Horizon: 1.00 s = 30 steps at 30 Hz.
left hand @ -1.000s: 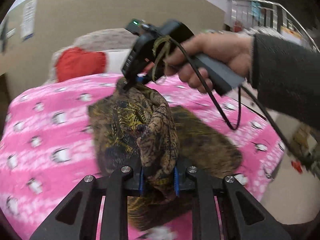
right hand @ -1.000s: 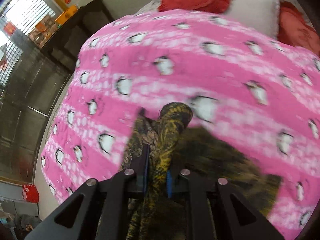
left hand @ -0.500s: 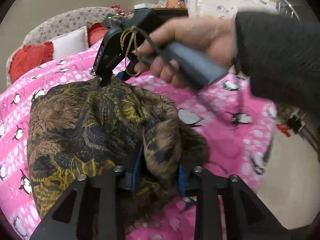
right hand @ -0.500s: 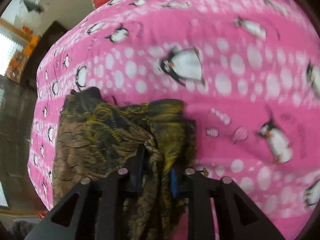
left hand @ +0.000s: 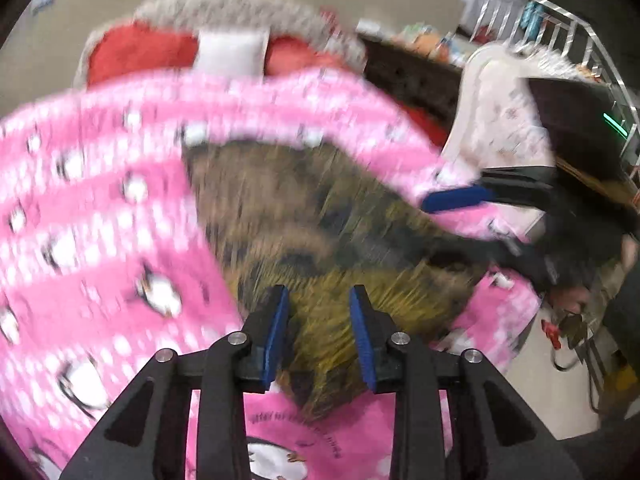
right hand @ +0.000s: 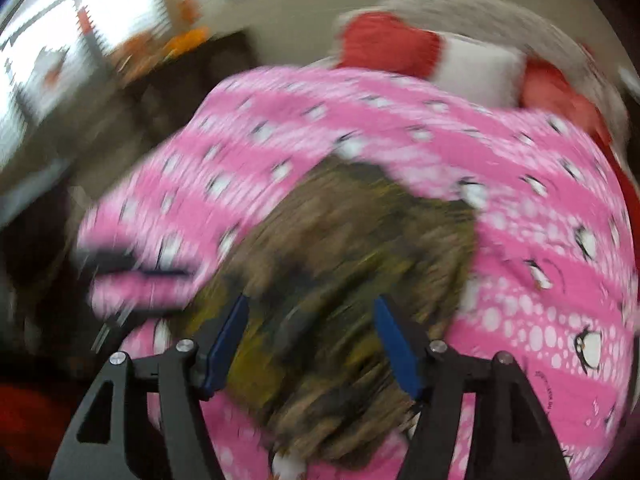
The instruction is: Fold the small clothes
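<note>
A brown and yellow patterned garment lies folded flat on the pink penguin blanket. It also shows in the right wrist view. My left gripper is open and empty just above the garment's near edge. My right gripper is open wide and empty over the garment. The right gripper's blue pad shows at the garment's right side in the left wrist view. Both views are blurred by motion.
Red and white pillows lie at the head of the bed. A dark cabinet and a white chair stand to the right. Floor lies past the bed's right edge. A dark cabinet stands left.
Both grippers have let go of the garment and opened. The garment now lies flat on the blanket and both grippers have pulled back from it.
</note>
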Each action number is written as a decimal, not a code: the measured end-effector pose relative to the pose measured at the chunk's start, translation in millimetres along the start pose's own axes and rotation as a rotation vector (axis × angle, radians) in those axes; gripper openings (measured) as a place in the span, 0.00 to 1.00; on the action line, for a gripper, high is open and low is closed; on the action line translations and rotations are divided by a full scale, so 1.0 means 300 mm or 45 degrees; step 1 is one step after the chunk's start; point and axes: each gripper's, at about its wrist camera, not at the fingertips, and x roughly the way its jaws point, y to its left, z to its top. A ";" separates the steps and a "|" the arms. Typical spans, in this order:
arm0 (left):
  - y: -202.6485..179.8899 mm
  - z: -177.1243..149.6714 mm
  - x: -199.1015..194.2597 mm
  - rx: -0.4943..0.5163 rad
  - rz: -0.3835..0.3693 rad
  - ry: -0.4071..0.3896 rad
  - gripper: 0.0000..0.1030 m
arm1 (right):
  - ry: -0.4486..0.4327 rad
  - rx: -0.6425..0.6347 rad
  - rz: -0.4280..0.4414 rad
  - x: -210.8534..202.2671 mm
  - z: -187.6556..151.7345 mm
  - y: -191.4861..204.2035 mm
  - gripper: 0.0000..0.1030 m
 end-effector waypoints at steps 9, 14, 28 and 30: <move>-0.047 -0.087 0.041 0.123 0.079 -0.016 0.08 | 0.014 0.265 0.001 0.043 -0.319 -0.147 0.41; 0.008 0.004 -0.048 0.020 0.005 -0.081 0.08 | 0.064 0.167 -0.093 0.001 -0.233 -0.075 0.41; 0.126 0.229 0.238 -0.116 0.103 0.087 0.20 | 0.147 0.288 -0.309 0.211 -0.005 -0.172 0.42; 0.135 0.279 0.211 -0.172 0.066 0.050 0.20 | 0.158 0.305 -0.317 0.179 0.027 -0.167 0.38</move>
